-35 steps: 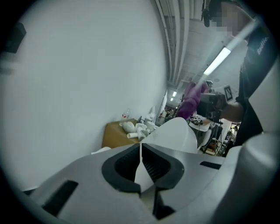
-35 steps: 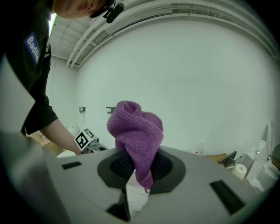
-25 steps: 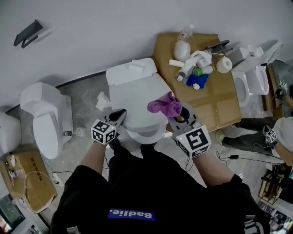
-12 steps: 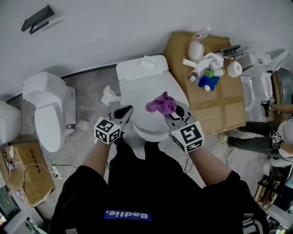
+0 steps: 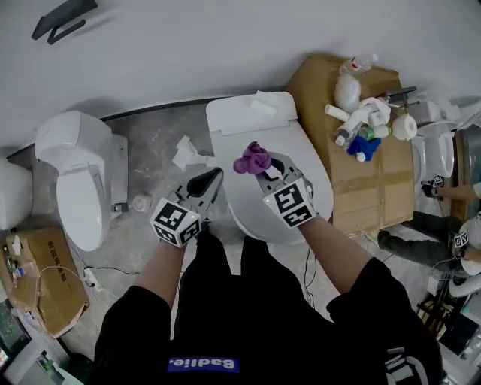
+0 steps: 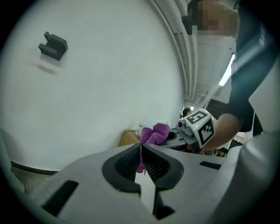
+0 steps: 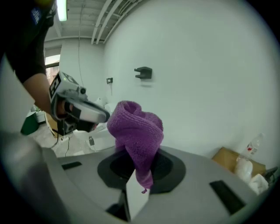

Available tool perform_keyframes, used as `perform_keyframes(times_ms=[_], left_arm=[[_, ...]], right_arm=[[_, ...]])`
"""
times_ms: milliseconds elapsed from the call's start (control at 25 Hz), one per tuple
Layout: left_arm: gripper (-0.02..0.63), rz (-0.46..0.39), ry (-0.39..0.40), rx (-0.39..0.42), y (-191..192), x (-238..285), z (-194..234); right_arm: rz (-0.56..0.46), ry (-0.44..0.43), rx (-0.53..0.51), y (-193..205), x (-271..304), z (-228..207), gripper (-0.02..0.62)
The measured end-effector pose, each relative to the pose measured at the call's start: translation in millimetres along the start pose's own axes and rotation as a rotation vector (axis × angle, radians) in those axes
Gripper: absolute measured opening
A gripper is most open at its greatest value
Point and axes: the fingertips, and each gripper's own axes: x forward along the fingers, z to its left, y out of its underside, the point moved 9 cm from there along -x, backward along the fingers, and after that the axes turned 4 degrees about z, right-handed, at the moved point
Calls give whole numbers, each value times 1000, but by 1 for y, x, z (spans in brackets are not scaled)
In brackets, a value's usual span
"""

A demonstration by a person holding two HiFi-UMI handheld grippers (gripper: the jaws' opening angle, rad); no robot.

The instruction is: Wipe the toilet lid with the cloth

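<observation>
The white toilet lid (image 5: pixel 310 174) is down, in the middle of the head view. A bunched purple cloth (image 5: pixel 252 158) hangs over the lid's left part, and my right gripper (image 5: pixel 261 167) is shut on it. In the right gripper view the cloth (image 7: pixel 136 131) stands up from between the pads. My left gripper (image 5: pixel 216 176) is shut with nothing in it, beside the lid's left edge. In the left gripper view its jaws (image 6: pixel 141 148) meet, with the cloth (image 6: pixel 155 133) behind them.
A second toilet (image 5: pixel 77 180) stands at the left. A cardboard sheet (image 5: pixel 361 150) with bottles and paper rolls lies right of the toilet. Crumpled tissue (image 5: pixel 184 153) is on the floor by the tank (image 5: pixel 252 113). A black bracket (image 5: pixel 64 19) is on the wall.
My right gripper has carried the cloth from the lid's right front edge to over its left part and lower. The left gripper has edged forward along the lid's left side.
</observation>
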Motion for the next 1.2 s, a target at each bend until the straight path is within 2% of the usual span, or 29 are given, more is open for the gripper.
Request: perform_keyframes(times_ms=[280,520,720,920,1200], left_arm=[[26,-43,-79,-24,12,-3,46],[26,-41,-94,-16,18,-5,77],[26,-22,-127,-47,31,-14,95],[26,15,-132,-48,42,-13,91],[26,24,-85,-20,38,30,64]], right_arm=[[116,-55,-126,21,114,6,66],[256,-82,-280,51,205,9,66],[367,-130,-403,79,257,19,66],[451,-133,-364,111,262,10,66],[512,-35,-272,163,217,-61,66]])
